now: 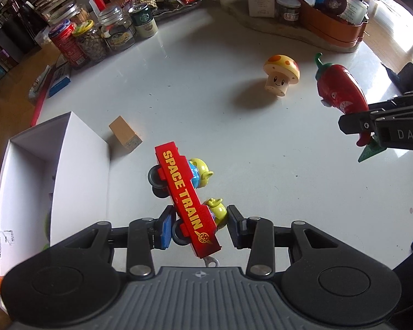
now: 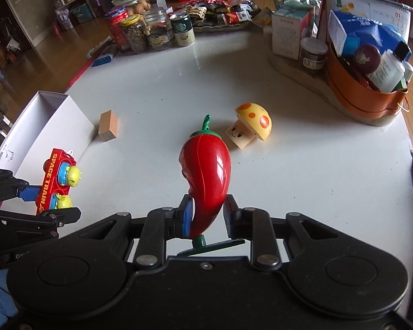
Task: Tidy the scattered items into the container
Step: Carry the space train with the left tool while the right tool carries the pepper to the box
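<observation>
My left gripper (image 1: 199, 227) is shut on a red "Space Train" toy car (image 1: 187, 198) with green alien figures, held above the table beside the open white box (image 1: 79, 162). It also shows in the right wrist view (image 2: 56, 181). My right gripper (image 2: 206, 217) is shut on a red chili pepper toy (image 2: 206, 176), which also shows in the left wrist view (image 1: 341, 93). A yellow mushroom toy (image 1: 282, 75) lies tipped on the white table (image 1: 206, 110), also in the right wrist view (image 2: 251, 123). A wooden block (image 1: 125, 134) lies next to the box.
Jars and cans (image 1: 96, 38) stand at the far left of the table. An orange basket (image 2: 366, 90) full of bottles and a white carton (image 2: 286, 35) stand at the far right. Snack packets (image 2: 220, 11) lie at the back.
</observation>
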`<state>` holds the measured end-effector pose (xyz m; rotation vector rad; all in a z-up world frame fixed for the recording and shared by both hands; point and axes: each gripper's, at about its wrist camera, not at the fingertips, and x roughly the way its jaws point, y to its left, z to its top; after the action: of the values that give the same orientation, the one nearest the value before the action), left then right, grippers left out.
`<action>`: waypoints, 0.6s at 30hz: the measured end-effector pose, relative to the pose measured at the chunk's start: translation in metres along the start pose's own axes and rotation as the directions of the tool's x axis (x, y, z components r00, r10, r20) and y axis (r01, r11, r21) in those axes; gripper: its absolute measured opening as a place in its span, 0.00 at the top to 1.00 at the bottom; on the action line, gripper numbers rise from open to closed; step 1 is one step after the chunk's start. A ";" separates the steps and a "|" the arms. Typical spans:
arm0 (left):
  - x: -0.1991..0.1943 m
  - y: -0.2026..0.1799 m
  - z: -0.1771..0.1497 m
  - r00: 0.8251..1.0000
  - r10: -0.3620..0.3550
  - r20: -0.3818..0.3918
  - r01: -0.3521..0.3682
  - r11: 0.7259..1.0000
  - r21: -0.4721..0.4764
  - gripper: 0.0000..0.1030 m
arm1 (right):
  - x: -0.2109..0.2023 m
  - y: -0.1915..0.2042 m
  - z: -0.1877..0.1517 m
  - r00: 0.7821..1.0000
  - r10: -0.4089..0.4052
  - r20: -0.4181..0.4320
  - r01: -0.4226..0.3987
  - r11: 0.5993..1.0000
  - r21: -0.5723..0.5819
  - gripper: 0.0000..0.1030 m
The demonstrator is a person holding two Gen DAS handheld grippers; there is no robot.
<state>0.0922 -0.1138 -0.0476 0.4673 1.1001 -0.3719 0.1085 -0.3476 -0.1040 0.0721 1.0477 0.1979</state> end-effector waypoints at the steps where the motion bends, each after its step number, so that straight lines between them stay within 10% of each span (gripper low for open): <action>1: -0.005 0.002 -0.002 1.000 -0.001 0.003 0.001 1.000 -0.004 0.60 | -0.003 0.006 0.003 1.000 0.001 0.001 -0.001 1.000 -0.018 0.75; 18: -0.087 0.051 -0.046 0.998 0.053 0.042 -0.046 0.986 -0.159 0.60 | -0.043 0.108 0.030 0.998 0.068 -0.004 -0.067 0.968 -0.242 0.75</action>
<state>0.0475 -0.0410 0.0233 0.3432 1.0623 -0.2484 0.0999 -0.2489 -0.0351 -0.1132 1.0109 0.3861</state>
